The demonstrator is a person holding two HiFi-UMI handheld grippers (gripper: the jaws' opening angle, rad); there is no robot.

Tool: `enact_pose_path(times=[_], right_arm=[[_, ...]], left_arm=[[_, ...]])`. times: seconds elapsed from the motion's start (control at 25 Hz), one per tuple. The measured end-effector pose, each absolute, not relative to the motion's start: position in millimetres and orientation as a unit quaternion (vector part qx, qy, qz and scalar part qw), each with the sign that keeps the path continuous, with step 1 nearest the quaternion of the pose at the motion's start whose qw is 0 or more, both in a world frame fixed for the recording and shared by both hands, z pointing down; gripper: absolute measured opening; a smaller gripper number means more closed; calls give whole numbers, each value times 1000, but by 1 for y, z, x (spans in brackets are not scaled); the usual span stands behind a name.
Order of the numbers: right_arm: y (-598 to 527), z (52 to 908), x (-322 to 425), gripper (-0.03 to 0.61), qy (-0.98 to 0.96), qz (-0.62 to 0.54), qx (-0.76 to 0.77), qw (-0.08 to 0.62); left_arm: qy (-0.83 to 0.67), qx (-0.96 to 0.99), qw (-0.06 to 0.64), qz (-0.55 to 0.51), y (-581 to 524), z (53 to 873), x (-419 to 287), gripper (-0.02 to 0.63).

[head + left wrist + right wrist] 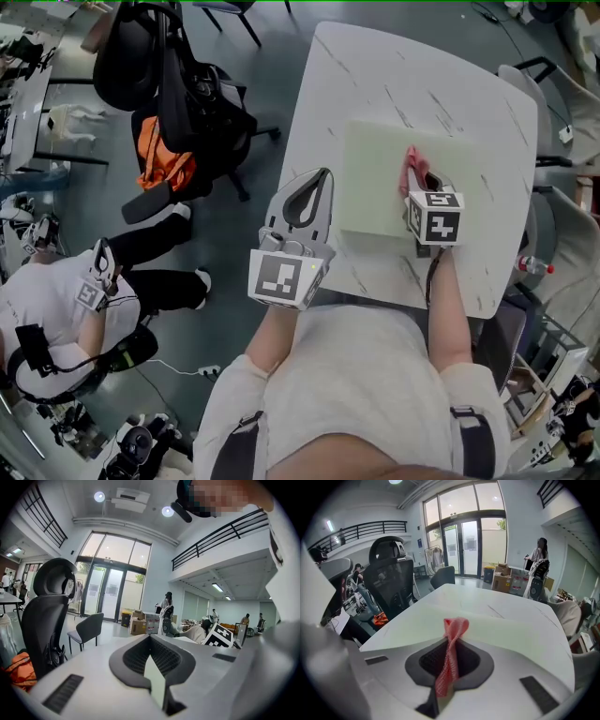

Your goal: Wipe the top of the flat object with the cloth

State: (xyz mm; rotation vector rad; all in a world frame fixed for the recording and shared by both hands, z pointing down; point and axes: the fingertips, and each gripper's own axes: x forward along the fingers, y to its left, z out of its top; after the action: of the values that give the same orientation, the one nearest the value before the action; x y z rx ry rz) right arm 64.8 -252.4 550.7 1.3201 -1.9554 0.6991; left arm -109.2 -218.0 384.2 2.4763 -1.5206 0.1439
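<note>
A pale green flat board (375, 183) lies on the white marbled table (394, 84). My right gripper (419, 185) is over the board's near right part, shut on a pink cloth (412, 165) that rests on the board. In the right gripper view the cloth (455, 627) stands twisted up out of that gripper (451, 641), with the board (506, 630) spreading ahead. My left gripper (322, 178) hovers at the table's left edge, beside the board, shut with nothing in it. The left gripper view has this gripper (151, 638) tilted up toward the room.
A black office chair (159, 66) with an orange thing (164, 164) stands left of the table. A seated person (56, 319) is at the lower left. A bottle (530, 265) and another chair (530, 80) are off the table's right side.
</note>
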Motion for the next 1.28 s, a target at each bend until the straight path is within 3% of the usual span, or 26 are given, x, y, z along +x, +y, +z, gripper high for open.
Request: enact_pose_path(times=[0.64,1.28], right_arm=[[-246,548,-53,29,-775,253,474,332],[-224,549,-60,29,-764,285,486,315]], left_arm=[[-519,846,112,43,-212,382,-187,14],[-491,863,111,33,-209,379,-195,14]])
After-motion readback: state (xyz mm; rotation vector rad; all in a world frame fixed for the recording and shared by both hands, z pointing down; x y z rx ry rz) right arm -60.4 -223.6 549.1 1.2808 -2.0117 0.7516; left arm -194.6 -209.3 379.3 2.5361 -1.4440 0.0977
